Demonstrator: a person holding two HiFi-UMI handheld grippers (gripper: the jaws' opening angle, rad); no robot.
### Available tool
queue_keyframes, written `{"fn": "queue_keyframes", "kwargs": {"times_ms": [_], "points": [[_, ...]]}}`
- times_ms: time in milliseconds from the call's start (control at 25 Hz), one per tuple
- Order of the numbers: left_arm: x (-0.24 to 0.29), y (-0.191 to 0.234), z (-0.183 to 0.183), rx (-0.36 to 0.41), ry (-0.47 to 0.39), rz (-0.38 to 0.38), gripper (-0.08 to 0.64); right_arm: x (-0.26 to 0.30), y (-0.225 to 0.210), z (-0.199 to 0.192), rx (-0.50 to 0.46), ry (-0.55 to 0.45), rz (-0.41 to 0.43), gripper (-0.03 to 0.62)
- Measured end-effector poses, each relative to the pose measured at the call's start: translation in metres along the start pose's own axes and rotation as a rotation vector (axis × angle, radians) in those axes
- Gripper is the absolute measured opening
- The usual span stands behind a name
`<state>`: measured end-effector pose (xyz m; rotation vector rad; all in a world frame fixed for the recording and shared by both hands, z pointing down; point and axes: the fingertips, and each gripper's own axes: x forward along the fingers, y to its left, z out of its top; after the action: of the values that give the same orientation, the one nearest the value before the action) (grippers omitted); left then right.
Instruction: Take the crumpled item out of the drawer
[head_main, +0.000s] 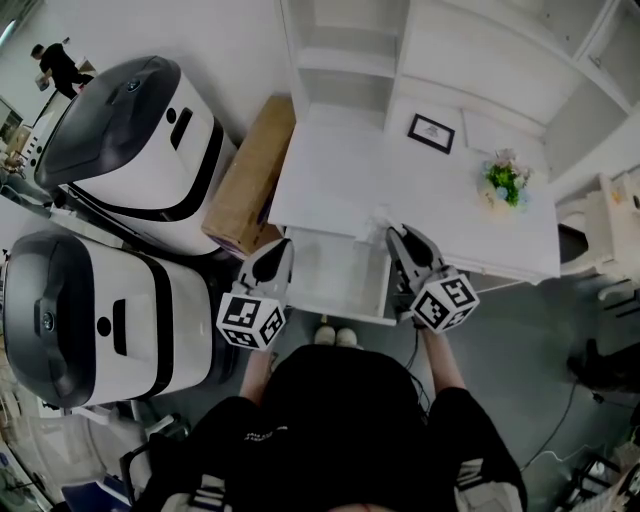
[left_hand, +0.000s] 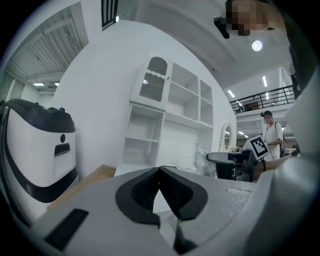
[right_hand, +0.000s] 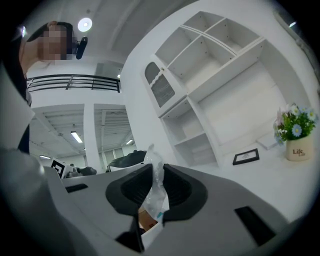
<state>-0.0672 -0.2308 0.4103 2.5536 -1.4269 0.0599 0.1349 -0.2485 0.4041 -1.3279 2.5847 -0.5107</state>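
**Slip risk with the crumpled item over the drawer**

Right gripper (right_hand: 155, 172), over the right wall of the open drawer (head_main: 335, 270): jaws nearly together, pinching the crumpled item (right_hand: 152, 195), a wad of clear film, by one thin fold. So slight a hold may let the film slide free and drop into the drawer. Left gripper (left_hand: 160, 170), over the drawer's left wall: jaws closed tip to tip, empty, offering no support.

One person (head_main: 350, 400), wearing a black short-sleeved T-shirt (head_main: 330, 440) with small white print near one sleeve, and pale round-toed shoes (head_main: 335, 337).
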Motion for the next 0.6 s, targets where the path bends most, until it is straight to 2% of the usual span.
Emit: {"fn": "queue_keyframes", "kwargs": {"times_ms": [320, 600], "points": [[-0.003, 0.003, 0.026, 0.053, -0.067, 0.028, -0.002, -0.003, -0.001, 0.029, -0.102, -0.093, -0.03, 0.055], [-0.007, 0.009, 0.046, 0.085, -0.109, 0.055, -0.003, -0.005, -0.001, 0.044, -0.117, -0.133, -0.035, 0.055]]}}
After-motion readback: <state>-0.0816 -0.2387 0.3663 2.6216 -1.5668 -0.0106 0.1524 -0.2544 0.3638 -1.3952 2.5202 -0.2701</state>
